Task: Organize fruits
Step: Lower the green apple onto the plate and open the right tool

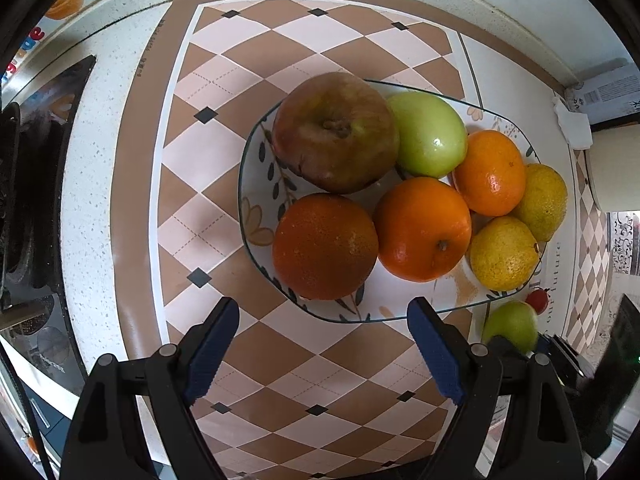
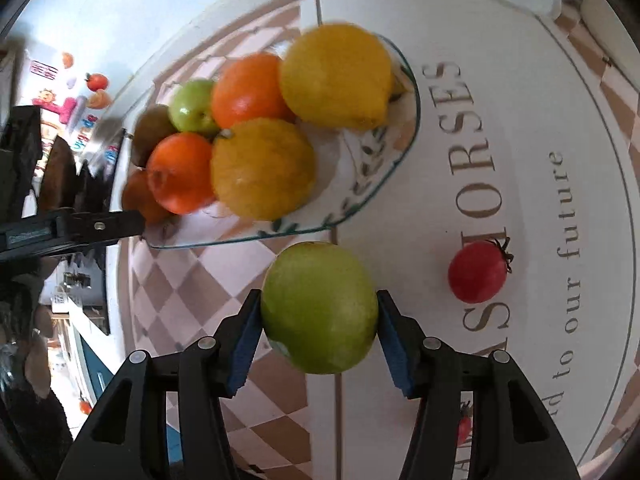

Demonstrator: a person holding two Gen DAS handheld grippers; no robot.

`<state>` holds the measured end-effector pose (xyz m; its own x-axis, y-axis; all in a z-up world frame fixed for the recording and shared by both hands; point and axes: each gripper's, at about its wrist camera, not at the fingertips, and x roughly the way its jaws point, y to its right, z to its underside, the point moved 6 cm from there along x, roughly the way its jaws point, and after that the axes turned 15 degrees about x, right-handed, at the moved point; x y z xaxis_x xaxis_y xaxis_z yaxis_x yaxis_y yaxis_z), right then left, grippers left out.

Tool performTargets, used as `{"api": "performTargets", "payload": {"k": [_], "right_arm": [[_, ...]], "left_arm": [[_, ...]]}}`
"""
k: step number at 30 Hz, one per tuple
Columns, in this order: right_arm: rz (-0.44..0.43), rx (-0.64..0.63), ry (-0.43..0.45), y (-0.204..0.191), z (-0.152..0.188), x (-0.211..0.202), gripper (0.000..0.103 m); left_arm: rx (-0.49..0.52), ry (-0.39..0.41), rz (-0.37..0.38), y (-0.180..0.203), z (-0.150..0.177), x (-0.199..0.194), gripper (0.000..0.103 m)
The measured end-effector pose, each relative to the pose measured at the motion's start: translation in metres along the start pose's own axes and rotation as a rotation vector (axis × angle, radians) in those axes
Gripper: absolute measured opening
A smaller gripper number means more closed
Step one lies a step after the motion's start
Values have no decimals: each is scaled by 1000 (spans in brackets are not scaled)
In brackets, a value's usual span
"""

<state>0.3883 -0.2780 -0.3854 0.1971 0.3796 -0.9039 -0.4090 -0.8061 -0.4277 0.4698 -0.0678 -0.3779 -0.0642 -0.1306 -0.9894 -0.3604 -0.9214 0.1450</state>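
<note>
A leaf-patterned plate (image 1: 256, 184) (image 2: 372, 168) on the checkered mat holds a brown-red apple (image 1: 334, 132), a green apple (image 1: 430, 134), oranges (image 1: 422, 228) and yellow lemons (image 1: 502, 252) (image 2: 336, 76). My left gripper (image 1: 322, 344) is open and empty just in front of the plate's near rim. My right gripper (image 2: 318, 322) is shut on a second green apple (image 2: 320, 306) (image 1: 510, 324), held beside the plate's corner. A small red tomato (image 2: 478, 270) (image 1: 536, 300) lies on the mat to the right of that apple.
A stove (image 1: 36, 184) stands at the left of the counter. A white mat with printed lettering (image 2: 480, 152) lies right of the checkered mat (image 1: 224, 92). A box and a pale container (image 1: 612, 168) stand at the far right by the wall.
</note>
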Motion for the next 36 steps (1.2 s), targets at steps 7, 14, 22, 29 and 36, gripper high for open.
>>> {"api": "performTargets", "payload": {"k": [7,14,22,29,36], "right_arm": [[-33,54,99,-1,-35,-37,58],[-3,36,111,-7,-61,-23,58],[-51,68,101,-10,-64,-12,58],[17,56,148,-11,-66,-38,95],[178,-45,213,-32,-47,-68,96]], "left_arm": [[21,41,-36,5,-5,-15,86],[30,42,-50,10,-12,-17,86],[30,45,-54,10,-14,-17,86],[50,106,-134,15,-9,-40,86],[60,190,-212,29,10,-71,86]]}}
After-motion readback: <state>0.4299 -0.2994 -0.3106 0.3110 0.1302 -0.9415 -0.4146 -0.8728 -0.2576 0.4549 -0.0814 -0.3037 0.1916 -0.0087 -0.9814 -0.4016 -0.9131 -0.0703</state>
